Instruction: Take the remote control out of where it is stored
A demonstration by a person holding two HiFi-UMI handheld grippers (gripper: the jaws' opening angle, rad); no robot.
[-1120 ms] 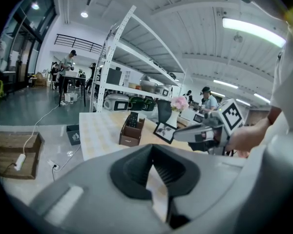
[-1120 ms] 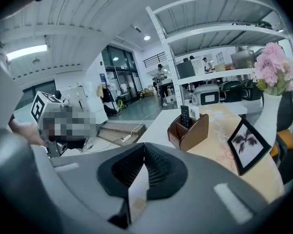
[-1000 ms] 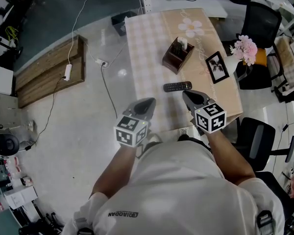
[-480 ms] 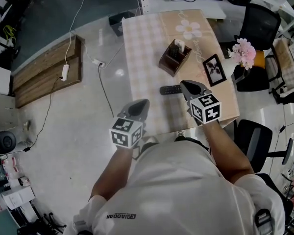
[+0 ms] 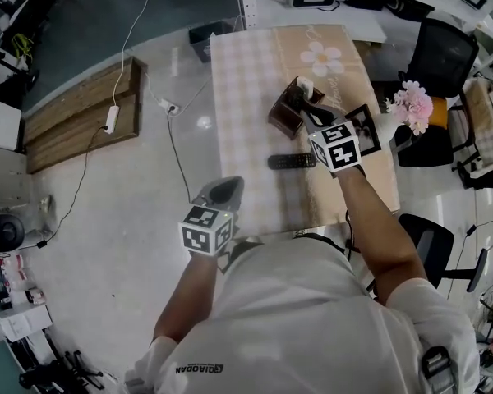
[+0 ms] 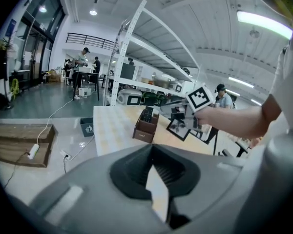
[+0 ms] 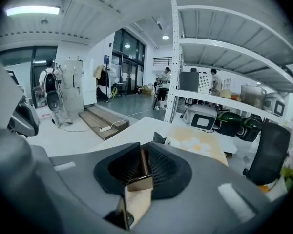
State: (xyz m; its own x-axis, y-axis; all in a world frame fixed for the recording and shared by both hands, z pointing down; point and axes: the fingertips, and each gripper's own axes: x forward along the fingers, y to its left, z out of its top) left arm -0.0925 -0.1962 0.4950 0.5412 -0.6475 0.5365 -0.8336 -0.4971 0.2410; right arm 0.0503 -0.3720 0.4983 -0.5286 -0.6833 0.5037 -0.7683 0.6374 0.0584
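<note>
1 remote (image 5: pixel 292 161) on table (image 5: pixel 246 97) behind right claw (image 5: pixel 302 110) | its jaws just opening, empty | left claw (image 5: pixel 224 185) open

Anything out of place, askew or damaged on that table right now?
Nothing spilled or broken. One black remote lies loose on the table, outside the brown holder, which sits askew to the table's edges. Off the table, a power strip lies on the wooden boards at left, its cable trailing.

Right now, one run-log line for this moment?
right gripper: over holder, jaws just opening, nothing clamped | left gripper: open, empty | remote: lying on tablecloth
</note>
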